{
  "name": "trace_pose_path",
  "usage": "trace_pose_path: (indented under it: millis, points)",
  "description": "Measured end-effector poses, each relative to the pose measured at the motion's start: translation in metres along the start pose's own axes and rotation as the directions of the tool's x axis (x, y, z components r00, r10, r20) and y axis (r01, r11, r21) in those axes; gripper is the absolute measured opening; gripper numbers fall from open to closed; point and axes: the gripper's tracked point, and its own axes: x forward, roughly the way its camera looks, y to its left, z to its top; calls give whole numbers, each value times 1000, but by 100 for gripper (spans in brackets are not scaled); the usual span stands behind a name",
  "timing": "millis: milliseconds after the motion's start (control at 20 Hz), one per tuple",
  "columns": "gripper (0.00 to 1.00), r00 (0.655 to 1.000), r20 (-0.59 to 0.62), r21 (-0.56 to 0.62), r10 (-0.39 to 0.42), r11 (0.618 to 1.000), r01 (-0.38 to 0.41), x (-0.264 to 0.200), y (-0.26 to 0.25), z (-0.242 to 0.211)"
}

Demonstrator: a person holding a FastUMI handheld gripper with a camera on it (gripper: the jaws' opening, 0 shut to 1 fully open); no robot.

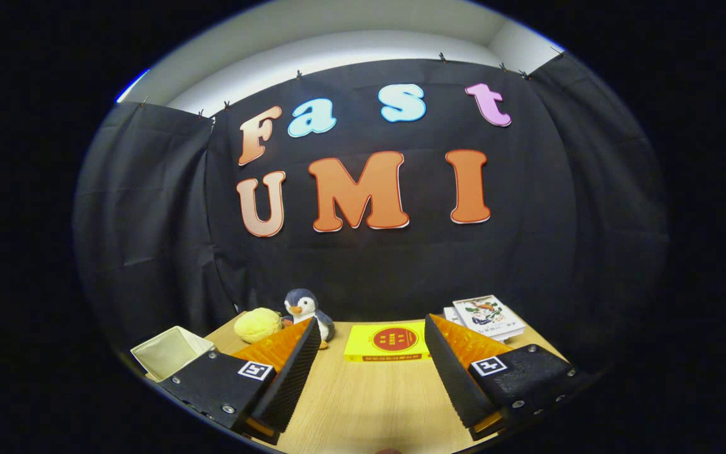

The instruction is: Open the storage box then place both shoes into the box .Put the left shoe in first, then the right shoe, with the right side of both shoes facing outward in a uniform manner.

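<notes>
My gripper (pixel 372 331) stands open above the wooden table (pixel 369 397), its two fingers spread wide with nothing between them. A cream open-topped fabric box (pixel 171 351) sits on the table beside the left finger (pixel 293 369). No shoe is among the things ahead of the fingers.
A flat yellow box (pixel 388 343) lies just ahead, between the fingertips. A plush penguin (pixel 305 310) and a yellow plush toy (pixel 258 325) stand beyond the left finger. A stack of booklets (pixel 486 317) lies beyond the right finger (pixel 457 372). The black cloth wall closes the back.
</notes>
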Motion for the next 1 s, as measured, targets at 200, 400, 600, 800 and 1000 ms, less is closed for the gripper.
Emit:
trace_pose_path:
  millis: [200, 400, 600, 800, 1000]
  points:
    - [98, 996, 86, -11, -19, 1000, 20, -7, -18, 14]
    - [98, 996, 90, 7, -8, 1000, 8, -6, -24, 13]
    - [98, 994, 113, 8, 0, 1000, -1, -3, -22, 20]
    - [98, 993, 117, 1, 21, 1000, -21, 0, -14, 23]
    - [98, 993, 115, 0, 28, 1000, -28, 1, -6, 24]
